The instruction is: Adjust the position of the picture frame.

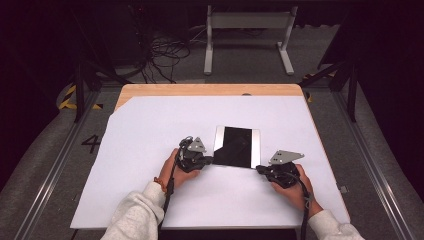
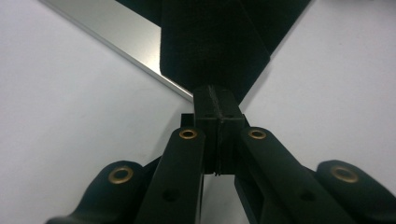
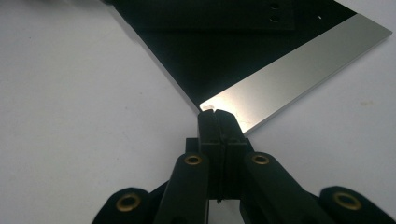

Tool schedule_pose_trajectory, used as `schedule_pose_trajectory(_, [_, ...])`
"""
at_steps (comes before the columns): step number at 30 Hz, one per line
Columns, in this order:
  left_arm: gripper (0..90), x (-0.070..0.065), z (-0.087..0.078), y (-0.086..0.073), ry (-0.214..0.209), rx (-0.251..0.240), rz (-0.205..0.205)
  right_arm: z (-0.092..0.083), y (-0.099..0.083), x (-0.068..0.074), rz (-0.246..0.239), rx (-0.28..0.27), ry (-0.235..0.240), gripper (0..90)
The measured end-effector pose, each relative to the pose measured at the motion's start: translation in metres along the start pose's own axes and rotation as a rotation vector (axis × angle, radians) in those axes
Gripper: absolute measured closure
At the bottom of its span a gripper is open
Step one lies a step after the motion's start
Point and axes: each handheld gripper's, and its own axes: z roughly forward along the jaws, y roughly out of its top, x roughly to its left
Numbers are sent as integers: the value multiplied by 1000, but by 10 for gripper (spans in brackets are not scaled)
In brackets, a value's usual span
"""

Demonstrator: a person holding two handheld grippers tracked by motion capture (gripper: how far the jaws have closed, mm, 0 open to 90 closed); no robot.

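Brushed aluminium borders the dark glass of the tablet (image 1: 237,146), which lies flat on the white sheet (image 1: 150,130) covering the table, a little right of its centre. The left gripper (image 1: 209,160) meets the tablet's near-left corner and the right gripper (image 1: 259,169) its near-right corner. Both sets of jaws are closed tip to tip with nothing between them; in each gripper view the tips only abut the corner. Paired contact from opposite sides probably serves to steady or square the tablet without clamping it.
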Motion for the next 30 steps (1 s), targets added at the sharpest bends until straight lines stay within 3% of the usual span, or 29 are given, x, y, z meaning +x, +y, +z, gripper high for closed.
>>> schedule_pose_trajectory(7, [899, -1, 1, 0, -7, -3, 1, -10, -2, -14, 54, -29, -22, 898])
schedule_pose_trajectory(10, [899, -1, 1, 0, -3, 1, 11, -13, 1, -28, 97, -50, -69, 900])
schedule_pose_trajectory(18, [899, -1, 1, 0, -4, 2, 13, 11, 10, -46, 146, -25, -98, 900])
schedule_pose_trajectory(30, [899, -1, 2, 1, -32, 1, 4, 27, 23, -58, 203, -13, -124, 900])
